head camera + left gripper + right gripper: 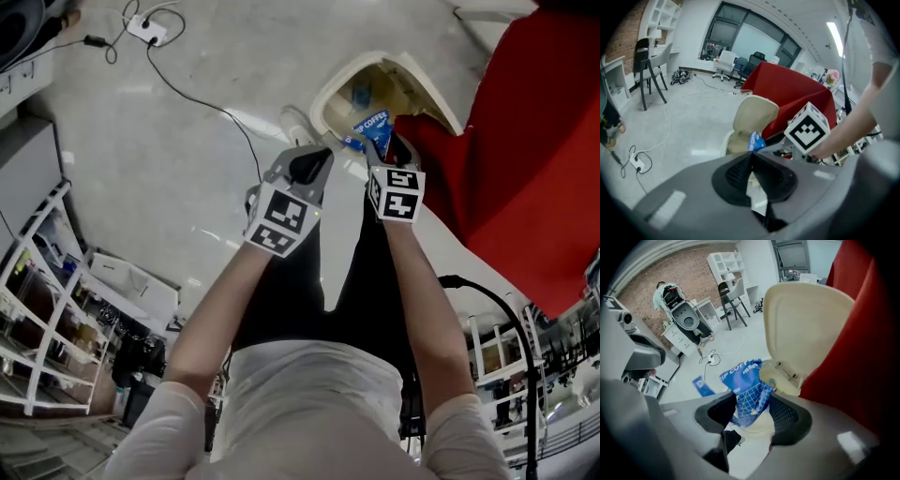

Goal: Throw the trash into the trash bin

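A cream trash bin (325, 101) stands on the floor with its lid (806, 324) tipped up; something blue lies inside it. My right gripper (380, 142) hangs just over the bin's opening. A crumpled blue coffee wrapper (746, 383) sits loosely between its parted jaws, so this gripper (750, 404) is open. The wrapper (370, 125) shows at the bin's rim. My left gripper (312, 159) is beside it to the left, over the floor, jaws shut on nothing (751, 157). From there I see the bin (752, 115) and the wrapper (755, 140) ahead.
A red cloth-covered table (525, 141) stands right against the bin. A black cable (202, 98) runs across the floor from a power strip (147, 29). White wire shelves (42, 309) stand at the left. A small blue scrap (701, 385) lies on the floor.
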`<action>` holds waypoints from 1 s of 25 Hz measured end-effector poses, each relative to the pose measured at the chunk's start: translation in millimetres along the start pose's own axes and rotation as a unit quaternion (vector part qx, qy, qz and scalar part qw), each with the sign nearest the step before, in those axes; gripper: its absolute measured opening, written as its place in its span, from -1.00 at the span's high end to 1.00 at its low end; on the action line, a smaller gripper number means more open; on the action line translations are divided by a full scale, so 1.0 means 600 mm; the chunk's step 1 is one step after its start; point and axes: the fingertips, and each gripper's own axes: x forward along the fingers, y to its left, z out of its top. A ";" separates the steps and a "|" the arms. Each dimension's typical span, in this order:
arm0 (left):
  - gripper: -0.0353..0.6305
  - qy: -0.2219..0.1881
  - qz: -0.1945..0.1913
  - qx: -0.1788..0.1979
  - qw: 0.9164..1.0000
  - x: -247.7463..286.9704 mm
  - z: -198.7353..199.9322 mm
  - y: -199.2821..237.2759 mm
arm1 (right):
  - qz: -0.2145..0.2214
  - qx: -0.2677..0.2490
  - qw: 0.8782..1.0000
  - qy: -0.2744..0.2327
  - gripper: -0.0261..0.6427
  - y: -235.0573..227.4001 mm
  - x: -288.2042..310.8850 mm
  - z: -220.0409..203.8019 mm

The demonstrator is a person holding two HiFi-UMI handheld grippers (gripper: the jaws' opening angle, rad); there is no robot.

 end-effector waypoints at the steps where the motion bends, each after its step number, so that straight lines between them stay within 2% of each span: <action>1: 0.88 0.003 -0.002 0.000 1.000 0.005 -0.006 0.000 | 0.000 0.008 1.000 0.001 0.23 -0.002 0.009 -0.004; 7: 0.88 0.017 -0.010 0.004 1.000 0.013 -0.033 -0.010 | 0.010 0.010 1.000 -0.001 0.18 0.005 0.018 -0.013; 12: 0.88 0.013 -0.004 -0.002 1.000 -0.006 -0.023 -0.020 | 0.026 0.007 1.000 -0.008 0.20 0.018 -0.026 -0.008; 14: 0.88 0.012 0.001 -0.005 1.000 -0.022 -0.015 -0.028 | 0.032 0.004 0.999 -0.014 0.52 0.028 -0.057 -0.005; 15: 0.88 0.010 0.003 -0.006 1.000 -0.033 -0.008 -0.031 | 0.035 0.000 0.999 -0.017 0.59 0.035 -0.074 0.000; 20: 0.88 -0.010 0.013 0.000 1.000 -0.085 0.051 -0.042 | 0.042 -0.024 0.998 -0.043 0.70 0.059 -0.146 0.052; 25: 0.88 -0.013 0.003 -0.009 1.000 -0.143 0.096 -0.087 | 0.051 -0.045 0.996 -0.060 0.82 0.084 -0.247 0.091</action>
